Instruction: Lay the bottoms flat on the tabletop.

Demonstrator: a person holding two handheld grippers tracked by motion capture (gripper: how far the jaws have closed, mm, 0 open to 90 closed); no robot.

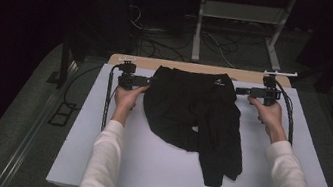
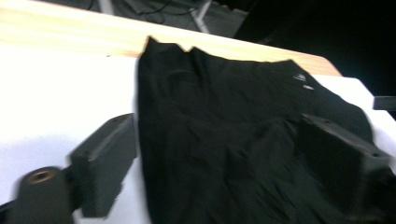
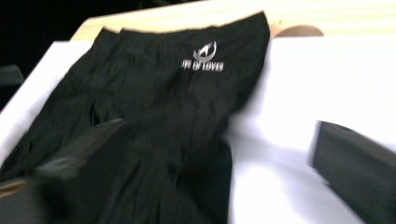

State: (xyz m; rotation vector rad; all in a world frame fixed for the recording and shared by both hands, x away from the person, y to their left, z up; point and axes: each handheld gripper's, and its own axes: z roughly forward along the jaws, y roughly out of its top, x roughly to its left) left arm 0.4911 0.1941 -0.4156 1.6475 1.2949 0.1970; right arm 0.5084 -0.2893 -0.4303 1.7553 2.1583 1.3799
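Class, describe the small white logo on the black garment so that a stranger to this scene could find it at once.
Start at the white board on the table, where a black garment lies between the two grippers. Follow the garment to its far edge, near the wooden strip. There, toward the right gripper, sits the logo: a white emblem over a line of white letters, the only print on the black cloth.

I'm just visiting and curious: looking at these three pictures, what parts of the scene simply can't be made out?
- Black fabric garment: what kind it is; crumpled and folded over itself in the high view.
- White printed logo: lettering smeared by motion blur in the right gripper view, too small in the high view.
- Left hand-held gripper: its right jaw merges into the dark cloth in the left gripper view.
- Room beyond the white table board: too dark.
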